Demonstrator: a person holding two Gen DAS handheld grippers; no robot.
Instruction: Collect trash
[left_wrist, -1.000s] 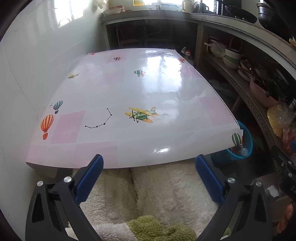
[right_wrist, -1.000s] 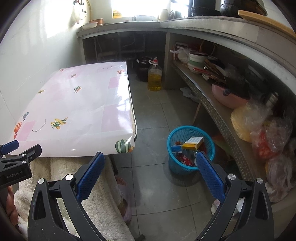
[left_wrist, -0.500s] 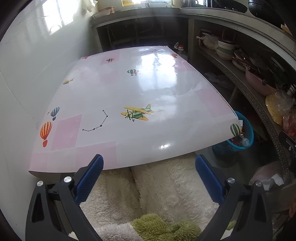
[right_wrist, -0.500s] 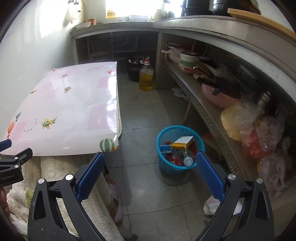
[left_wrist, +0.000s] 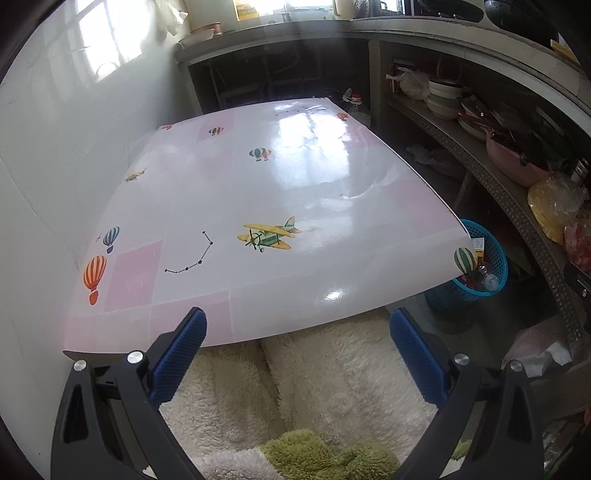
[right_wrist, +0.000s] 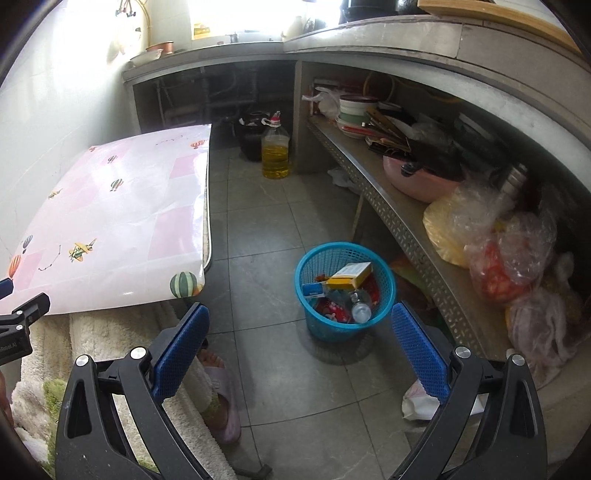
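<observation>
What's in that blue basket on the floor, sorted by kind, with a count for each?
In the blue basket, as far as visible:
Boxes: 2, yellow box and blue-white box
Clear bottles: 1
Red wrappers: 1
Total: 4; more may be hidden beneath.

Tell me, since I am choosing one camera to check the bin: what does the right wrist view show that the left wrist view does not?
Only the right wrist view shows the basket's contents: a yellow box and a clear bottle, plus the oil jug in full and a slippered foot. Only the left wrist view shows the whole tabletop. Both show the blue basket, the pink bowl and an open gripper.
</observation>
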